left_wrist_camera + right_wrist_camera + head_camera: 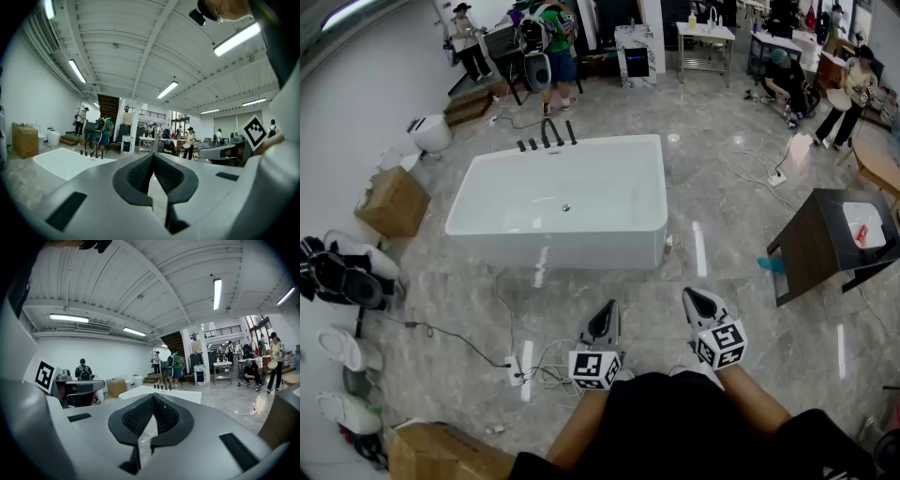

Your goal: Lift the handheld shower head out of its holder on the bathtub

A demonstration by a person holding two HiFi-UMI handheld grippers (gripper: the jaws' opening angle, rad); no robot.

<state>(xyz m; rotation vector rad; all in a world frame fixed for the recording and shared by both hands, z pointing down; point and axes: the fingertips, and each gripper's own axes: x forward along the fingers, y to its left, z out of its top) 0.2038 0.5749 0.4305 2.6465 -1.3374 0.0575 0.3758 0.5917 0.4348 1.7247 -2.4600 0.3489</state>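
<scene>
A white freestanding bathtub (609,239) stands on the grey marble floor in the middle of the head view. On its far rim sits a row of black fittings (546,139); the slim upright piece at the right end (572,131) looks like the handheld shower head in its holder. My left gripper (608,309) and right gripper (693,296) hover side by side well in front of the tub, both shut with nothing between the jaws. The tub (61,164) and fittings (91,152) show far off in the left gripper view, and the tub (178,394) again in the right gripper view.
A cardboard box (392,202) and a toilet (429,133) stand left of the tub. A dark side table (825,244) is at the right. A power strip with cables (517,370) lies on the floor near my left gripper. Several people work at the back of the hall.
</scene>
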